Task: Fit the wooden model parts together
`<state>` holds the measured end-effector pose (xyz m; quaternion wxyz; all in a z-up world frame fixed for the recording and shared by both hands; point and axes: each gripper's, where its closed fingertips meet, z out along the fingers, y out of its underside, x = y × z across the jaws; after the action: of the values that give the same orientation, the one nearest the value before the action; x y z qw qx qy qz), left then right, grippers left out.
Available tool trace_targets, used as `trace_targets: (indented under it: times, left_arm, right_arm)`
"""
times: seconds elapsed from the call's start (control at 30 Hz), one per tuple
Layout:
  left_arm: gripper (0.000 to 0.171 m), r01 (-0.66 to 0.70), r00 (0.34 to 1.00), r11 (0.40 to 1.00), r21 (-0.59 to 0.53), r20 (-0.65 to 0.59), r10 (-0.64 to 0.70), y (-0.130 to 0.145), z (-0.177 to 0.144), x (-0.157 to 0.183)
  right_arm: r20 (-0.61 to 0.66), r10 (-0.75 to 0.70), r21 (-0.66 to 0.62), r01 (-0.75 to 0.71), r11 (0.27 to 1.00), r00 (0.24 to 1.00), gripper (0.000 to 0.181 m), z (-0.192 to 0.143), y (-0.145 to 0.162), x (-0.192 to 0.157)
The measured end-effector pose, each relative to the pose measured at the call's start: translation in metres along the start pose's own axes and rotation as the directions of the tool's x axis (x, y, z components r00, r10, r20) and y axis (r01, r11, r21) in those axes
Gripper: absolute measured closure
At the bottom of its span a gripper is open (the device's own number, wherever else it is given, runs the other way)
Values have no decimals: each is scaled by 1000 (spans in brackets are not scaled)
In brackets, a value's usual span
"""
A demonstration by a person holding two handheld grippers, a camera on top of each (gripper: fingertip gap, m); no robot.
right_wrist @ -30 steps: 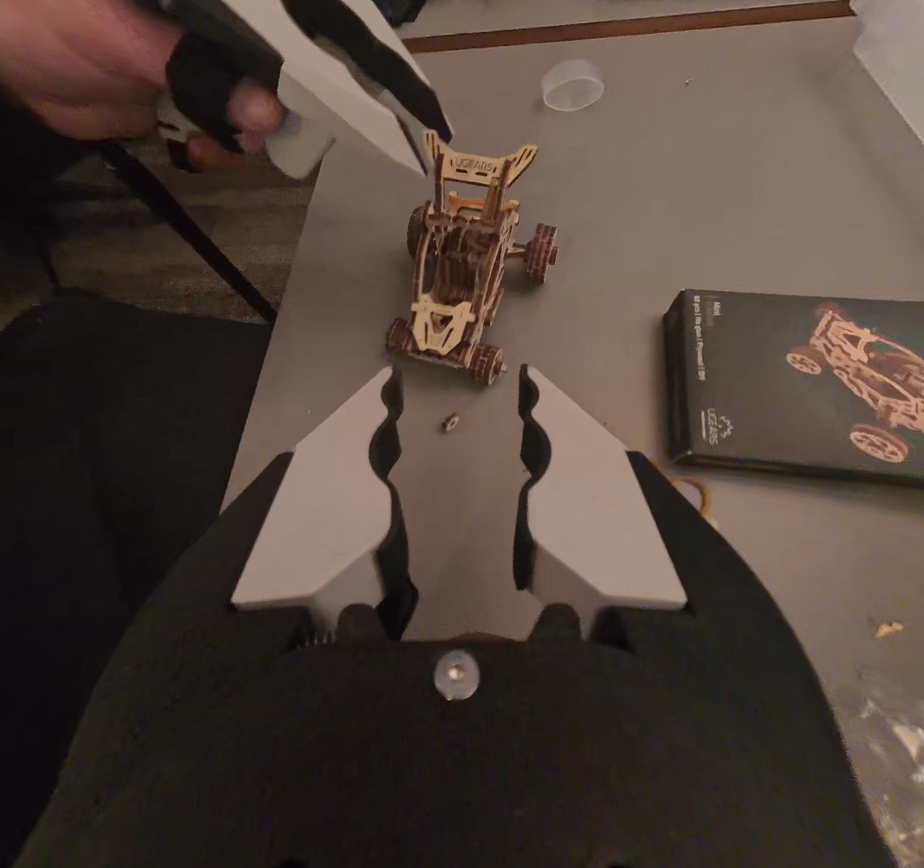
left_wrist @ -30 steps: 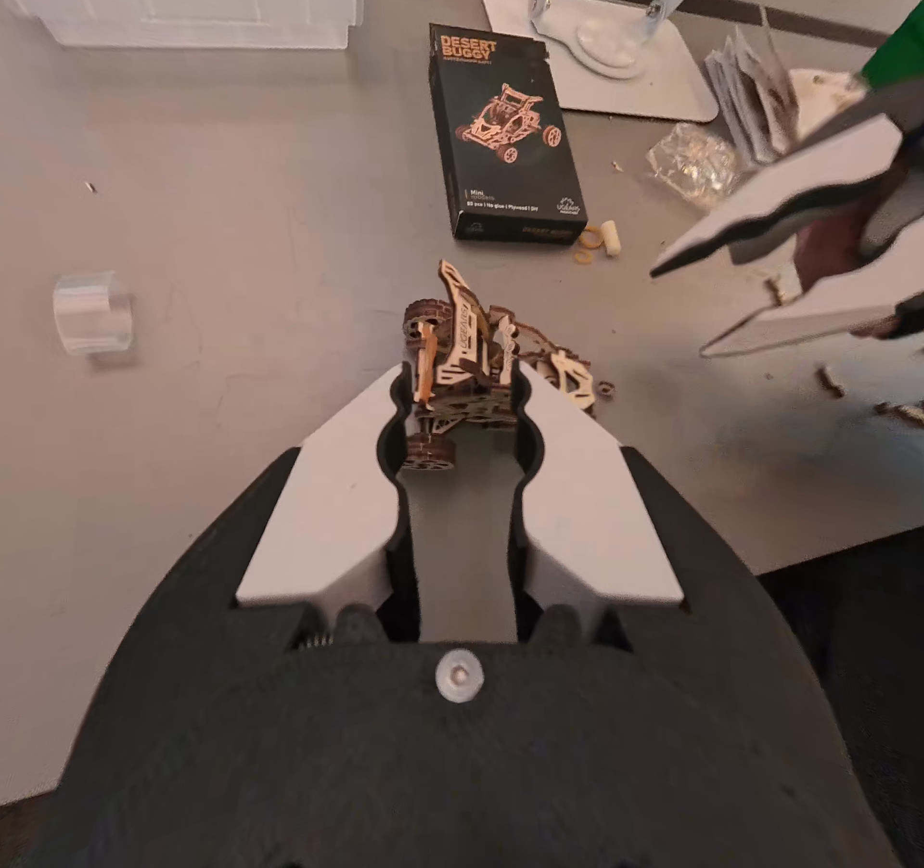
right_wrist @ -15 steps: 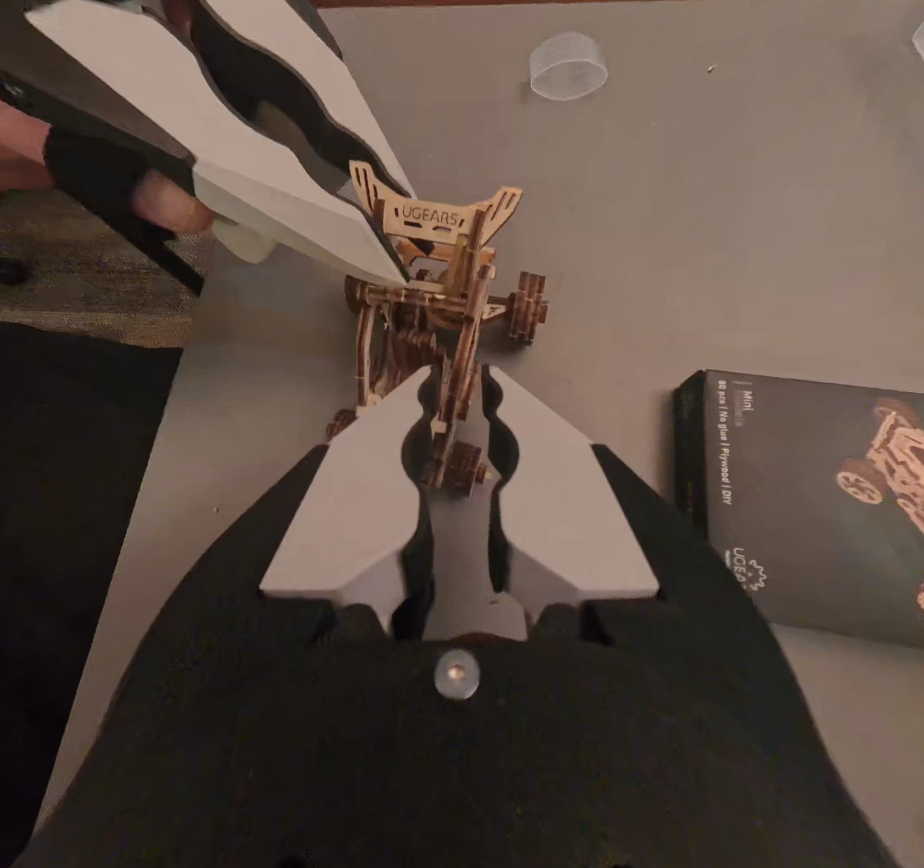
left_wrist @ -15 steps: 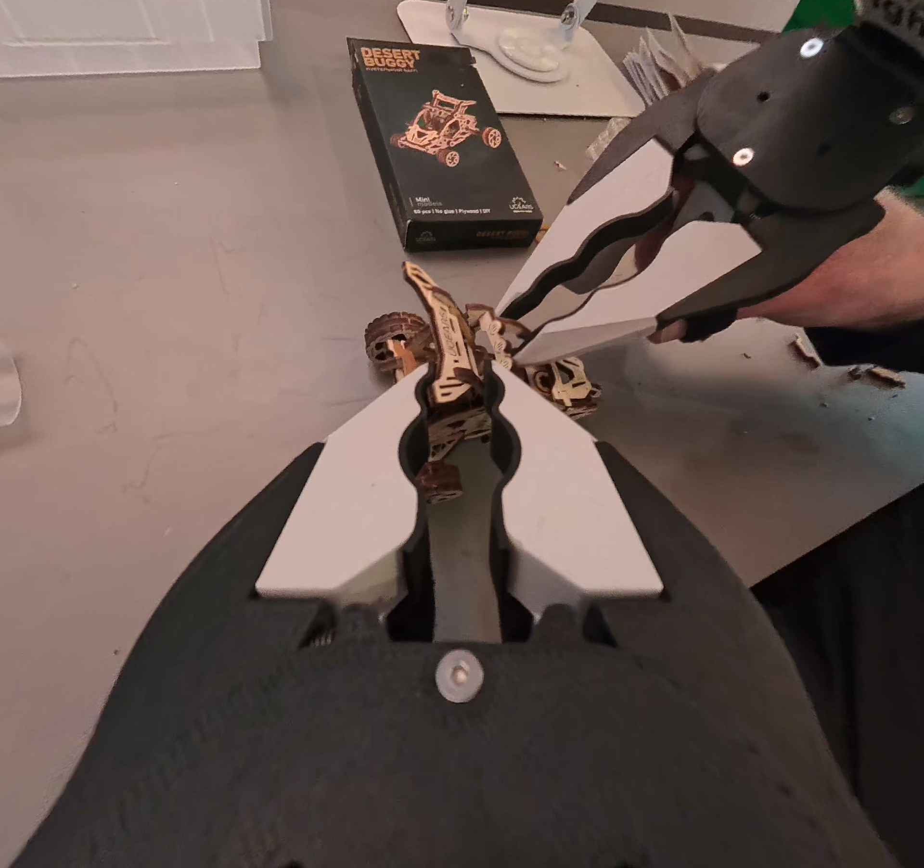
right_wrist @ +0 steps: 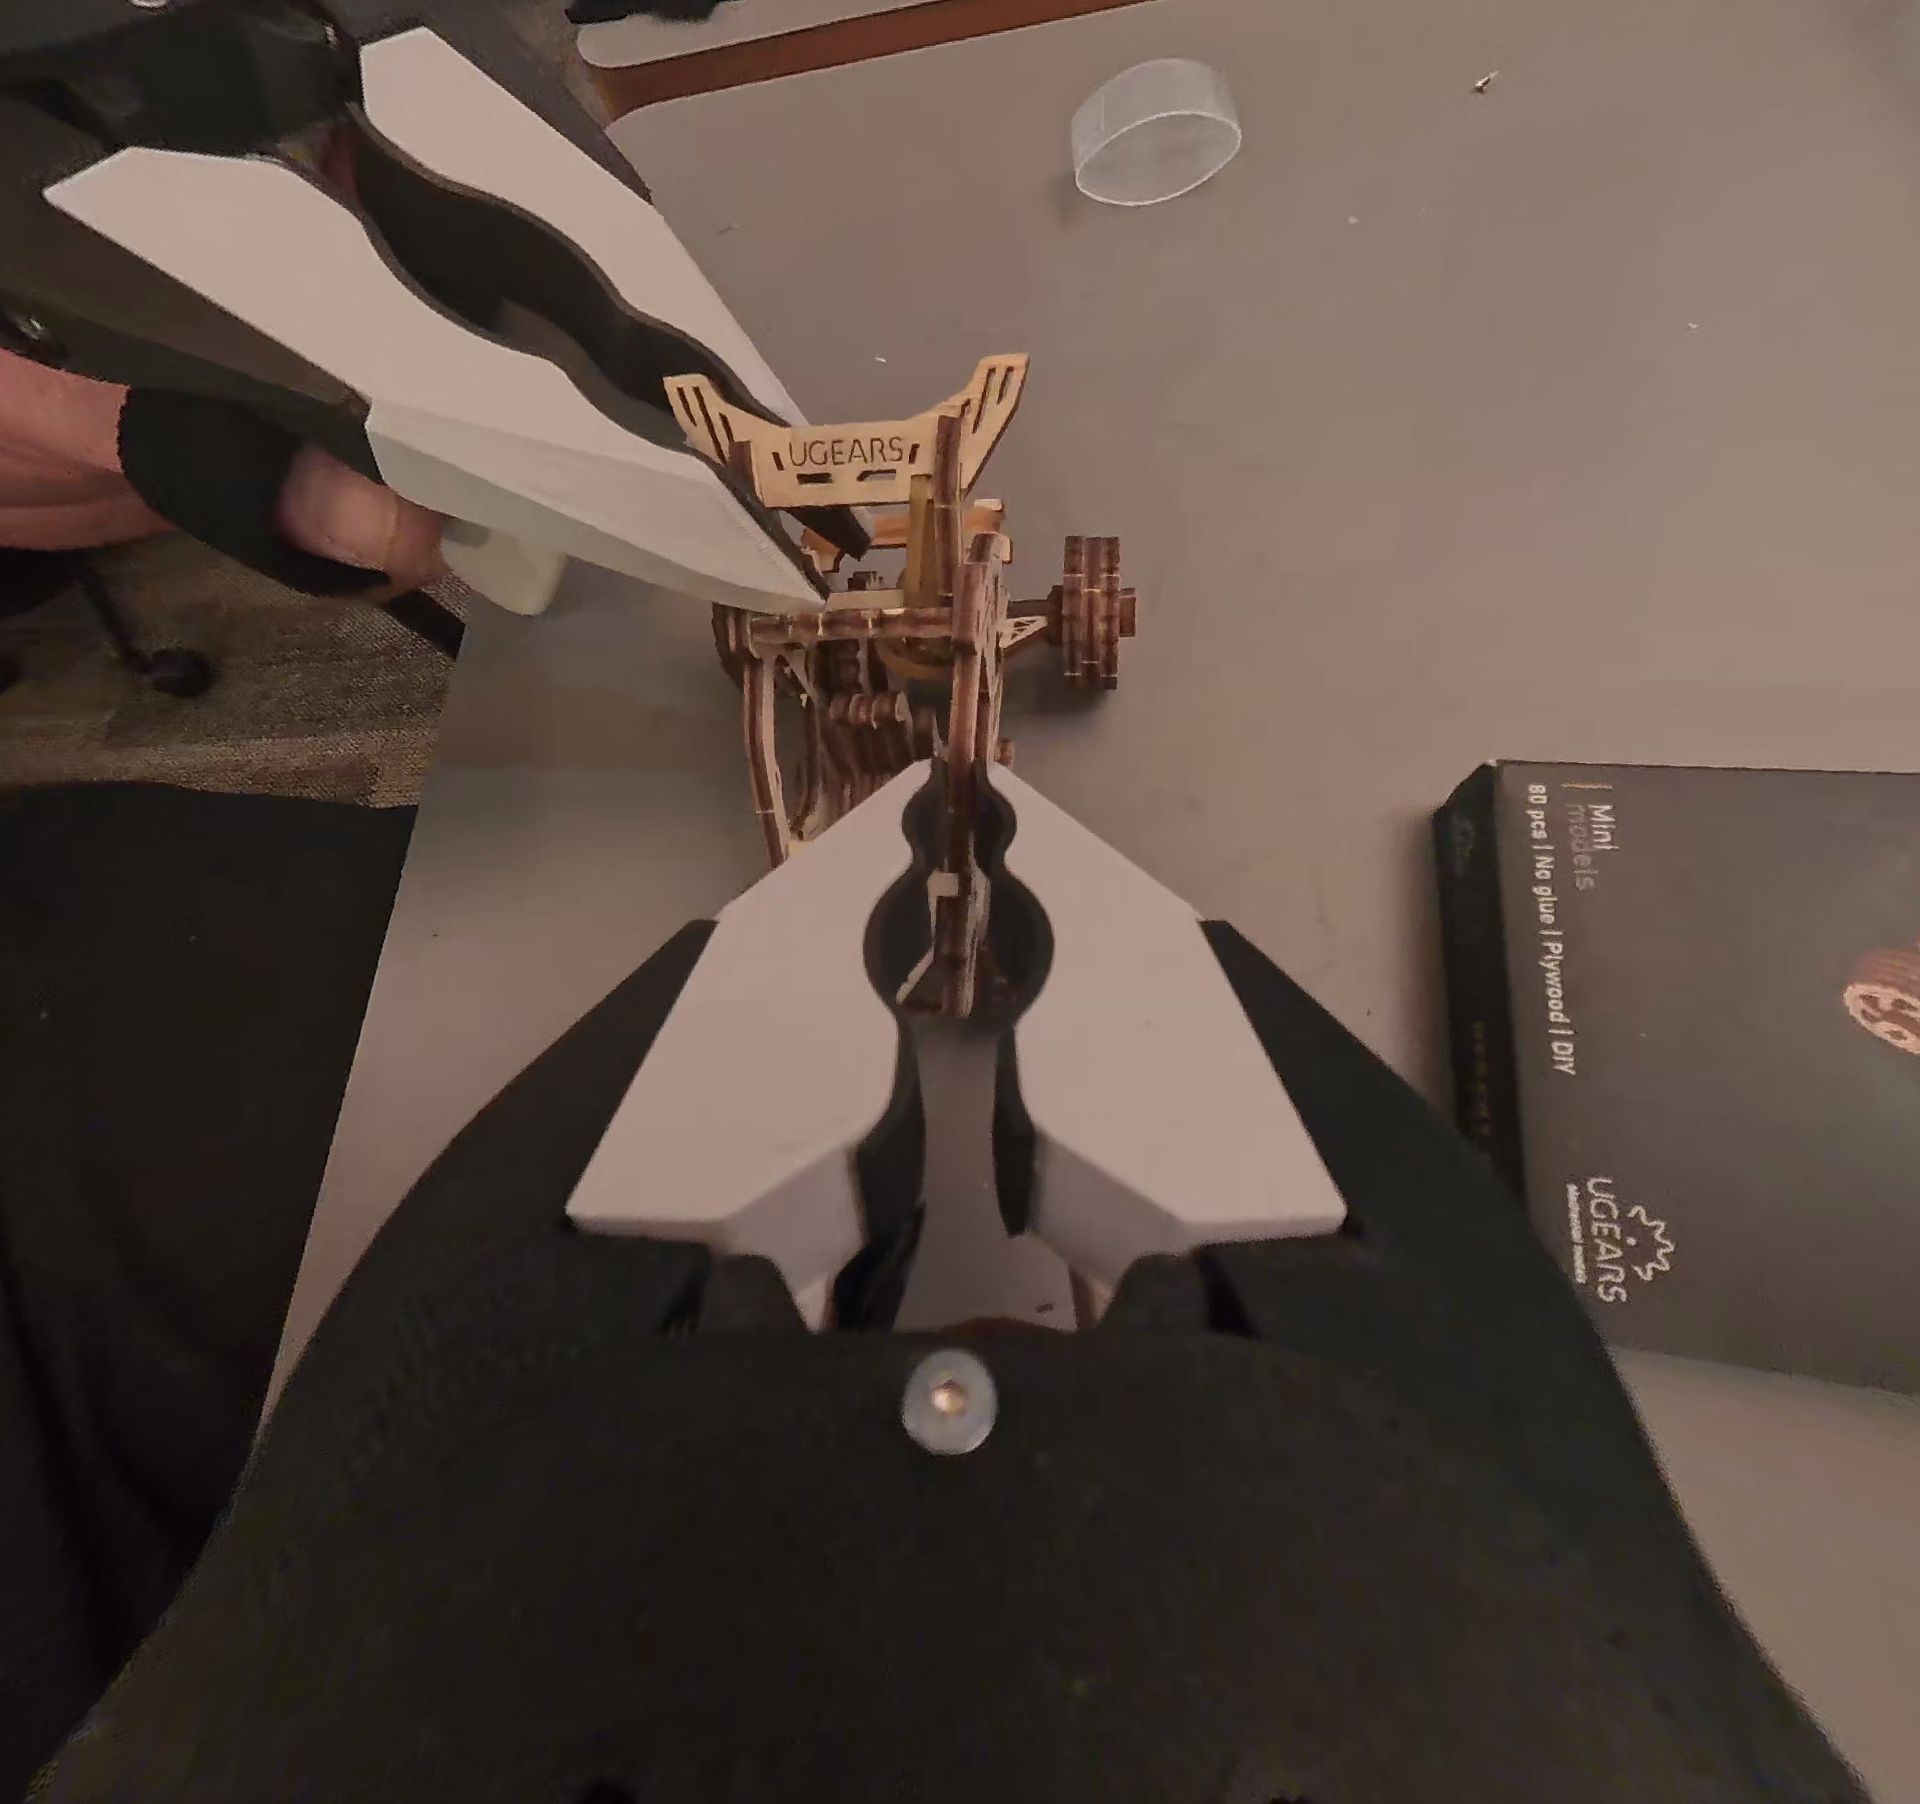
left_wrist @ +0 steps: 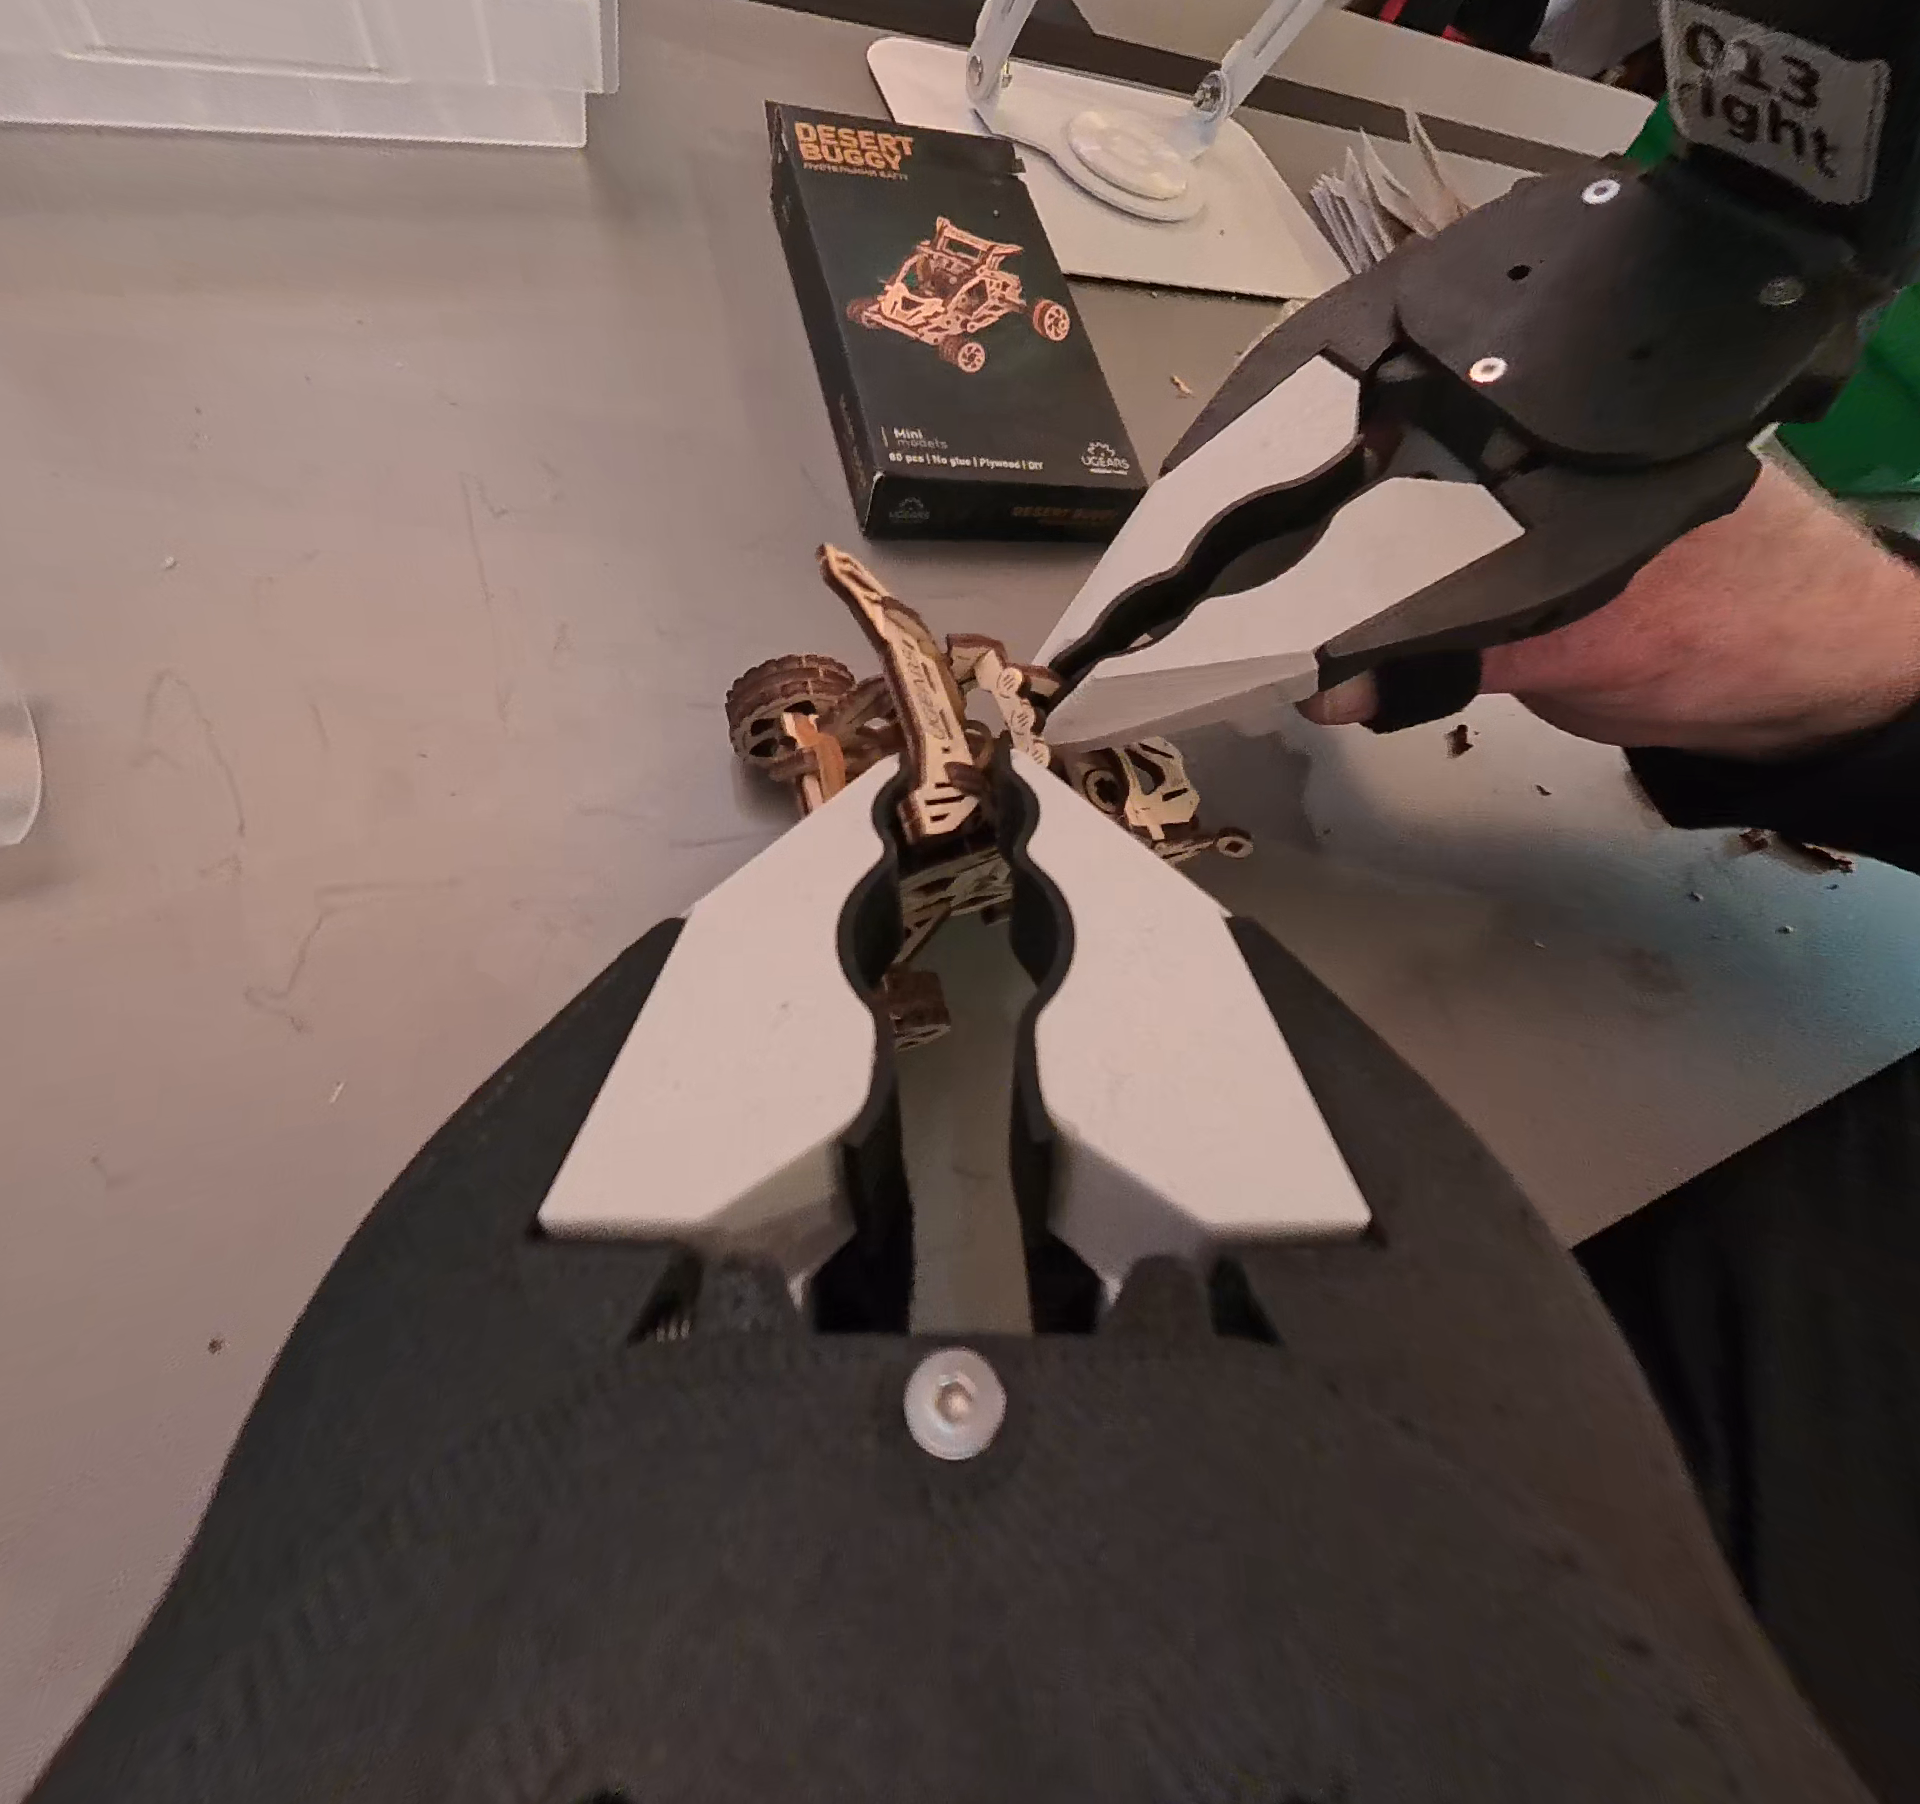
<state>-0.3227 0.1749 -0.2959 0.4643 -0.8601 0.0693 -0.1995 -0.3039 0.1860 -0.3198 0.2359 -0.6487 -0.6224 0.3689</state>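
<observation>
Both grippers' fingers are nearly closed on the small laser-cut plywood buggy model: left gripper at its spoiler end, right gripper on its side frame. Squeeze gently, press straight.

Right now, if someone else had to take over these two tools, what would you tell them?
Left hand-held gripper: shut on the wooden buggy model, near its rear wing.
Right hand-held gripper: shut on the model's front frame.
The model stands on the grey table, near its front edge, and looks largely assembled; its black box lies behind it.
Left: I cannot tell which part still needs seating. Small wooden scraps lie to the right. Keep both grips gentle; the frame looks thin.
</observation>
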Motion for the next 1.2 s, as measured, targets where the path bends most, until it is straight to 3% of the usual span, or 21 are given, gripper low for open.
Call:
trace_targets:
  times: [0.27, 0.5, 0.6, 0.7, 0.83, 1.0, 1.1, 1.2]
  left_arm:
    - [159, 2, 1000, 1000, 12, 7, -2, 0, 0, 0]
    - [159, 24, 1000, 1000, 17, -5, -24, 1, 1, 3]
    - [160, 27, 1000, 999, 20, 7, -27, 1, 0, 4]
    - [160, 44, 999, 998, 36, 5, -44, 2, -1, 4]
    - [161, 54, 998, 998, 45, -16, -53, 2, 1, 8]
    - [161, 59, 998, 997, 52, -40, -57, 1, 2, 8]
    - [162, 54, 997, 997, 51, -58, -51, 2, 2, 7]
    - [163, 55, 995, 997, 54, -90, -50, 2, 2, 8]
  right_arm:
    - [-9, -20, 44, 20, 999, 1000, 175, -3, -6, 0]
    - [-67, -200, 31, 202, 979, 978, 160, -19, -3, -11]
    - [-110, -195, 38, 201, 979, 974, 140, -24, -4, -4]
    - [-43, -161, 38, 163, 986, 986, 124, -26, -2, -11]
    - [-21, -209, 7, 209, 978, 978, 114, -12, 4, -26]
    - [119, -79, 13, 78, 997, 990, 135, -2, 3, -25]
    - [278, -78, -10, 84, 996, 957, 145, -8, 6, -32]
    - [355, -95, -13, 106, 994, 930, 150, -10, 10, -34]
